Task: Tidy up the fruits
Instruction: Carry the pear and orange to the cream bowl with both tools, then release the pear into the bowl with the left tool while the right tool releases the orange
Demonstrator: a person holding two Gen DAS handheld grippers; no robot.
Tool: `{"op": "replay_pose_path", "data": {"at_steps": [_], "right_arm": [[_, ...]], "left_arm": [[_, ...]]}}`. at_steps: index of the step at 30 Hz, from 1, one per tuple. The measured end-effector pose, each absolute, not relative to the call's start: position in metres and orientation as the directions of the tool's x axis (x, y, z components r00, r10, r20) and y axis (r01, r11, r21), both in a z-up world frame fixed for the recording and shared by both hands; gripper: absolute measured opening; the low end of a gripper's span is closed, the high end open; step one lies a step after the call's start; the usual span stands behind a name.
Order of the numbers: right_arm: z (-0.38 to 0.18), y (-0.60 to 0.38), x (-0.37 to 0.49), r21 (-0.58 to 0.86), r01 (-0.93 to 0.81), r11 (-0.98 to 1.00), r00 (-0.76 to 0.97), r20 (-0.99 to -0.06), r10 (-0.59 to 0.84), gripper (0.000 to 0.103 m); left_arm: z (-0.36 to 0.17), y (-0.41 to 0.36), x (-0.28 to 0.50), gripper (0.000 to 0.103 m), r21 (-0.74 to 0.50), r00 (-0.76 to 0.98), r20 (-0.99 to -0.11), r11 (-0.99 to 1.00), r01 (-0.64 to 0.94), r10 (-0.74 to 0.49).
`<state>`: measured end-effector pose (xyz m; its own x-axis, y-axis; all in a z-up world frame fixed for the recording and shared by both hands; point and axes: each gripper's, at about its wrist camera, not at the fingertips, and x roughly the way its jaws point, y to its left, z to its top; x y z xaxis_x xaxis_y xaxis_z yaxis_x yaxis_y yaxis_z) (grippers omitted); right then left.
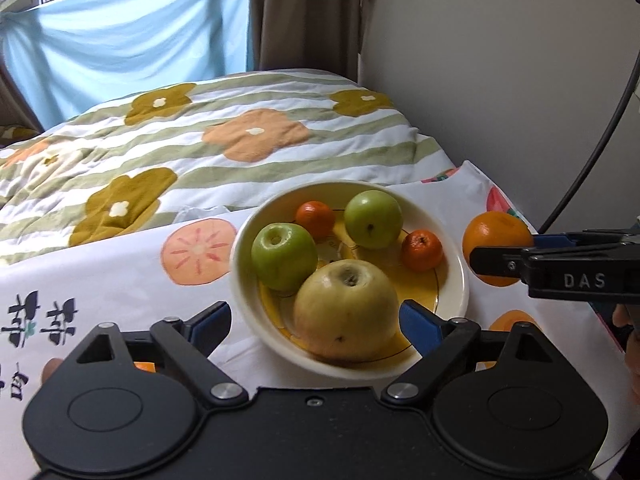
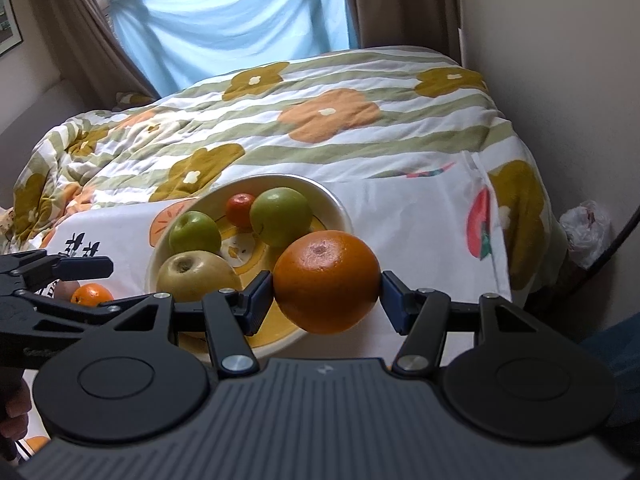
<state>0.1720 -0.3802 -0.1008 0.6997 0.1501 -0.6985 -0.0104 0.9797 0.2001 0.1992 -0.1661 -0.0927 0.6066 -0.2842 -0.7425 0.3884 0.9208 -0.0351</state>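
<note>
The orange (image 2: 326, 280) sits clamped between my right gripper (image 2: 327, 292) pads, hanging over the near right rim of the bowl (image 2: 340, 204), so the drop lies just ahead and to the left. The bowl holds a pear (image 1: 346, 310), two green apples and two mandarins. My left gripper (image 1: 316, 320) stands wide and empty, straddling the pear without pressing it.
</note>
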Motion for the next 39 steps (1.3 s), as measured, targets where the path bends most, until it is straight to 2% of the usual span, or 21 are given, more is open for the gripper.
{"op": "replay_pose_path", "data": {"at_steps": [9, 24, 28, 39], "right_arm": [[-0.105, -0.363, 0.19, 0.228, -0.068, 0.971, 0.687, -0.695, 0.211, 0.073], [-0.123, -0.36, 0.2, 0.264, -0.077, 0.961, 0.68, -0.692, 0.244, 0.075], [-0.115, -0.364, 0.193, 0.263, -0.07, 0.962, 0.725, -0.649, 0.23, 0.102], [-0.107, -0.38, 0.18, 0.268, -0.026, 0.963, 0.729, -0.654, 0.202, 0.103]], "left_arm": [[-0.086, -0.151, 0.187, 0.094, -0.031, 0.646, -0.718, 0.94, 0.341, -0.258], [-0.091, -0.141, 0.181, 0.094, -0.02, 0.649, -0.73, 0.956, 0.293, -0.214], [-0.092, -0.142, 0.18, 0.094, -0.015, 0.65, -0.73, 0.957, 0.291, -0.209], [-0.086, -0.15, 0.167, 0.094, -0.008, 0.654, -0.727, 0.956, 0.294, -0.208]]}}
